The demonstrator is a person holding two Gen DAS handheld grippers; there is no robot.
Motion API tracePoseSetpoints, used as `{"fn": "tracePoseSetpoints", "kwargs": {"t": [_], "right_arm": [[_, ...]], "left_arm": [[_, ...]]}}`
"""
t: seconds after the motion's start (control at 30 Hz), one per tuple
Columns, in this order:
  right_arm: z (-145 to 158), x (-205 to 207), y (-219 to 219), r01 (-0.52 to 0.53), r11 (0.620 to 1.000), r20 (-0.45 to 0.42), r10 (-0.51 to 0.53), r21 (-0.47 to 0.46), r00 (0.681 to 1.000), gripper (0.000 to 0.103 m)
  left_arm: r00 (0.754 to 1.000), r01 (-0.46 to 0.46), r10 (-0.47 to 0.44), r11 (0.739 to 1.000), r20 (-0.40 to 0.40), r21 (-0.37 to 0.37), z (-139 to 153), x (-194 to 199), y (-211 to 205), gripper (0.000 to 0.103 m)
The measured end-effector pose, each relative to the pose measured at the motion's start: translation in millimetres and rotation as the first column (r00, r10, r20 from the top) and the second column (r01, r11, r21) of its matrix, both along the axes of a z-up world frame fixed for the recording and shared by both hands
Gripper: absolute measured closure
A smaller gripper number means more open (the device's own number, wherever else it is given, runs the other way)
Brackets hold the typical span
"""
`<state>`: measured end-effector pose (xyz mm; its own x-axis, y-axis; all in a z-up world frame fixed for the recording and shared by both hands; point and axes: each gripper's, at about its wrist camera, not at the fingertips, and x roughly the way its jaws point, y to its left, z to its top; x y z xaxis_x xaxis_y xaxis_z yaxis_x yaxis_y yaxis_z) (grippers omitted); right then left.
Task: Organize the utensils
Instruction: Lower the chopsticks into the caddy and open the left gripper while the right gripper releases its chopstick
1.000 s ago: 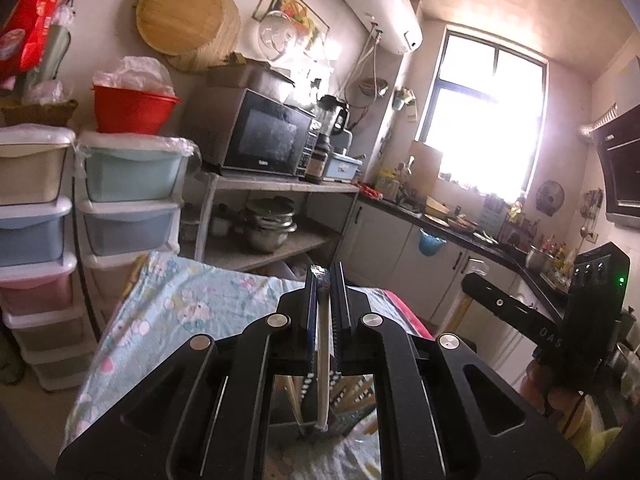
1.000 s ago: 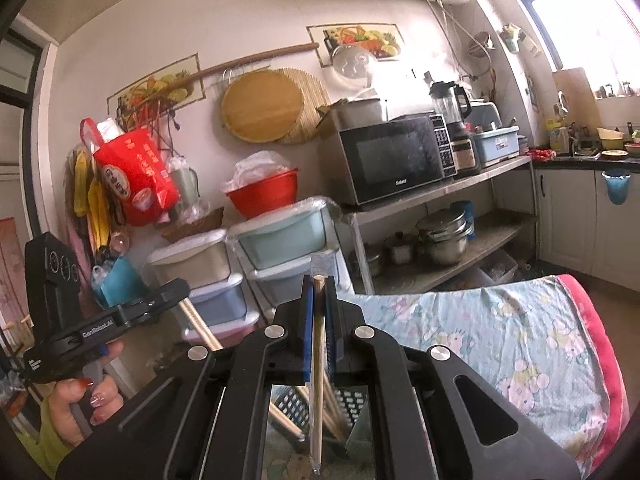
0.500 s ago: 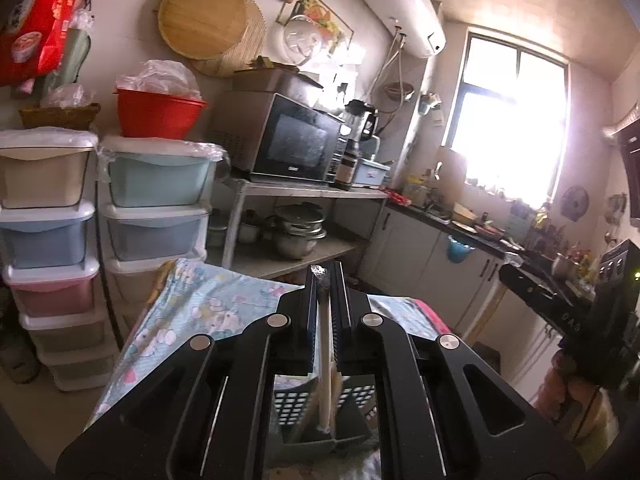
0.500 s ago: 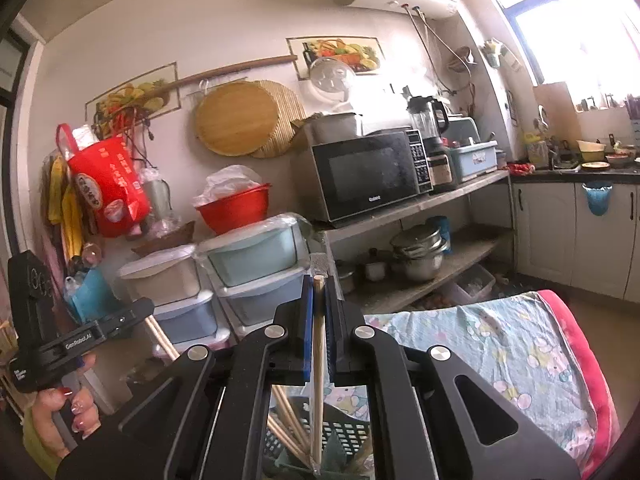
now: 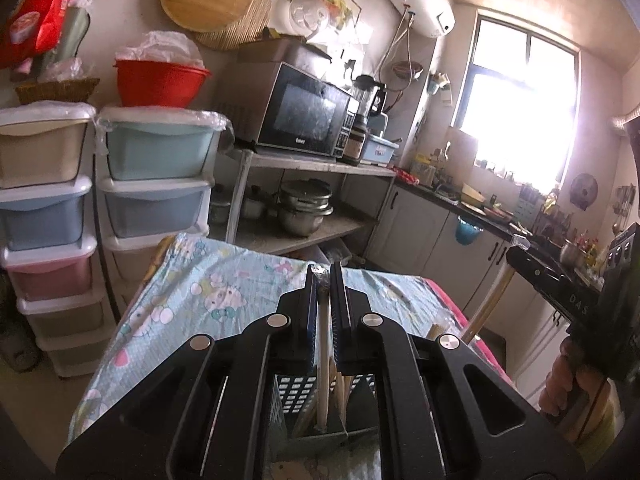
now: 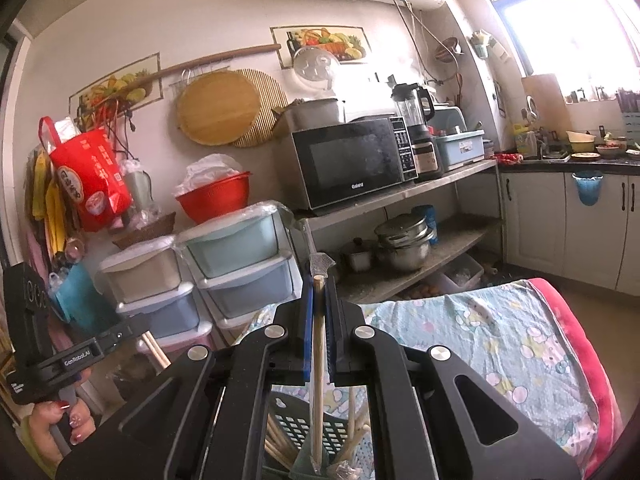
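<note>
Left hand-held gripper point(image 5: 323, 280): matte black plastic body, blue-edged flat pads, round steel screw heads; jaws clamped on a pale wooden chopstick point(image 5: 322, 364) still in a clear crinkled plastic sleeve. Stick held upright between the pads, sleeve tip showing just above them, lower end reaching down into a grey perforated plastic utensil holder point(image 5: 294, 394) directly beneath. Further bare wooden chopsticks point(image 5: 341, 390) leaning inside the same holder. Right hand-held gripper point(image 6: 319, 280): same build; jaws clamped on a second wrapped chopstick point(image 6: 318, 380), square-cut wooden top just above the pads, crumpled sleeve end above that, lower end hanging into the dark grid-walled holder point(image 6: 298, 428) among loose chopsticks point(image 6: 356, 436). Exact compartment for either stick not determinable. Holder standing on a bench point(image 5: 224, 280) covered in soft light-blue cartoon-print cloth with a pink edge. Each gripper visible at the edge of the other's view, gripped by a hand point(image 6: 60, 424) with red-painted nails on the left unit. Behind: stacked pastel plastic drawers point(image 5: 156, 184), red plastic basin point(image 5: 160, 82), glossy black microwave point(image 6: 352, 162) on a metal shelf, round wooden board point(image 6: 218, 108) on the wall.
</note>
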<state>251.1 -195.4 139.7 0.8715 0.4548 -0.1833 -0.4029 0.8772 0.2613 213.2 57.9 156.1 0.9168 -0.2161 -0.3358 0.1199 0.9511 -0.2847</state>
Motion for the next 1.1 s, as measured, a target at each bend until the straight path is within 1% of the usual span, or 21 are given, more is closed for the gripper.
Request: {"fn": "tracePoseSetpoints", "kwargs": {"t": [0.5,0.87,0.9,0.93,0.97,1.0,1.03,1.1], "right_arm": [[-23.7,9.5,15.1,-0.027,0.999,-0.064,0.025,-0.034,0.998,0.097],[-40.9,15.3,28.6,-0.066,0.996,-0.143,0.056,-0.066,0.988,0.097],[-41.7,15.9,28.7,-0.067,0.996,-0.149,0.057,-0.065,0.987,0.096],[-43.4,16.2,28.4,-0.068,0.996,-0.158,0.057,-0.064,0.986,0.09],[-43.9,16.6,27.9,-0.068,0.996,-0.162,0.057,-0.062,0.985,0.085],[-45.0,16.3,27.2,-0.066,0.996,-0.164,0.056,-0.058,0.985,0.075],[-46.0,15.2,26.1,-0.062,0.997,-0.164,0.053,-0.054,0.985,0.072],[-47.6,13.7,24.0,-0.061,0.997,-0.168,0.051,-0.053,0.984,0.072]], "left_arm": [[0.997,0.021,-0.021,1.0,-0.08,-0.007,-29.2,17.1,-5.9,0.099],[0.987,0.043,-0.046,0.999,-0.152,-0.025,-52.1,26.0,-9.1,0.099],[0.987,0.041,-0.045,0.999,-0.156,-0.027,-53.3,26.3,-8.9,0.096],[0.986,0.039,-0.043,0.999,-0.16,-0.03,-54.3,26.5,-8.4,0.089],[0.986,0.038,-0.043,0.999,-0.163,-0.034,-55.1,26.2,-7.7,0.085],[0.986,0.035,-0.041,0.999,-0.164,-0.035,-55.8,25.0,-7.2,0.077],[0.986,0.032,-0.037,0.999,-0.165,-0.032,-56.3,23.4,-6.8,0.073],[0.985,0.028,-0.033,0.999,-0.167,-0.031,-56.6,21.3,-5.8,0.072]]}}
